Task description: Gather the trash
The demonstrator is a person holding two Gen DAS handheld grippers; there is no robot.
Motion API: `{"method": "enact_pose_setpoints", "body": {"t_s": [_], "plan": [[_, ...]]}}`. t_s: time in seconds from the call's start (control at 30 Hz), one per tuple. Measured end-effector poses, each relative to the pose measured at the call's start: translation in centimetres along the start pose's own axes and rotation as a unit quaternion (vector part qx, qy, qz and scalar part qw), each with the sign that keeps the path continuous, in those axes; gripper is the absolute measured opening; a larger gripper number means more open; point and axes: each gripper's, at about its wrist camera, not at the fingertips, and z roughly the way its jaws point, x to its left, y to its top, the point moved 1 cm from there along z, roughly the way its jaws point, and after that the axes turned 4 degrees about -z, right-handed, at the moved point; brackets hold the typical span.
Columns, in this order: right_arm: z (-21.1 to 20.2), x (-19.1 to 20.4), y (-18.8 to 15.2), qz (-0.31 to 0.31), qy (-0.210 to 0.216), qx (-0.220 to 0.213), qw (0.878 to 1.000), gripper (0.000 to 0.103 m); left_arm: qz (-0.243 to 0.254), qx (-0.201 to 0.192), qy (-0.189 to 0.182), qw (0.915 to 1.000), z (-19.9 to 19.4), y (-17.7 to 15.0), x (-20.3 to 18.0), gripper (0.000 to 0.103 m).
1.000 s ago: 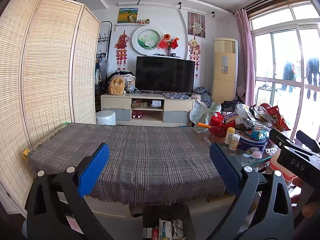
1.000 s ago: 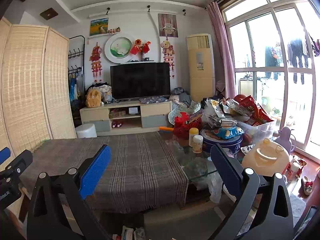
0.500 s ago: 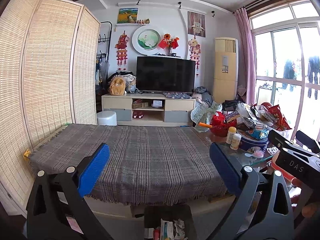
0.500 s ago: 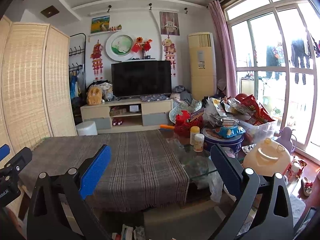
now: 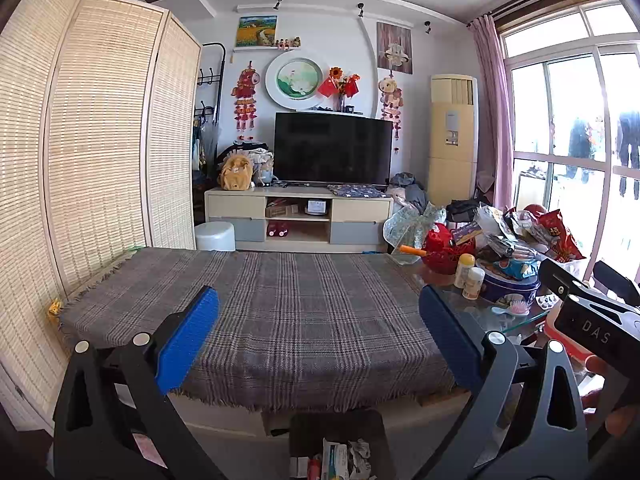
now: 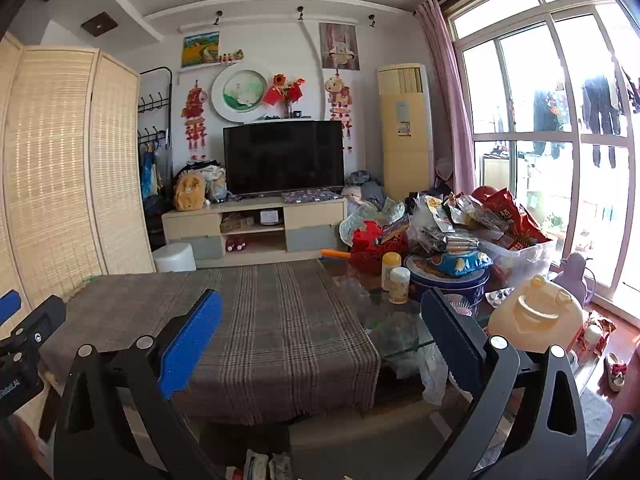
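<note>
My left gripper (image 5: 318, 332) is open and empty above the near edge of a plaid-covered table (image 5: 280, 304). My right gripper (image 6: 320, 336) is open and empty over the same table (image 6: 272, 320). A dark bin (image 5: 340, 444) with crumpled paper and wrappers stands on the floor below, at the bottom of the left wrist view; it also shows in the right wrist view (image 6: 260, 460). Snack bags and wrappers (image 6: 472, 220) are piled at the table's right end. The right gripper's body (image 5: 592, 320) shows at the right of the left wrist view.
Two small bottles (image 6: 396, 276), a blue round tin (image 6: 448, 280) and a red basket (image 6: 376, 244) stand on the glass part of the table. A large yellowish jug (image 6: 536, 316) is at right. A TV stand (image 5: 298, 216) and bamboo screen (image 5: 100, 140) lie beyond.
Both views have shifted slightly, as the grippers drift a little; both stay open and empty.
</note>
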Motion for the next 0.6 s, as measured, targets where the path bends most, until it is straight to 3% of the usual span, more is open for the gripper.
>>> {"method": "enact_pose_setpoints", "body": {"t_s": [0.6], "plan": [[0.67, -0.54, -0.59, 0.002, 0.005, 0.013, 1.0, 0.1, -0.002, 0.008, 0.005, 1.0, 0.37, -0.25, -0.02, 0.095]]}}
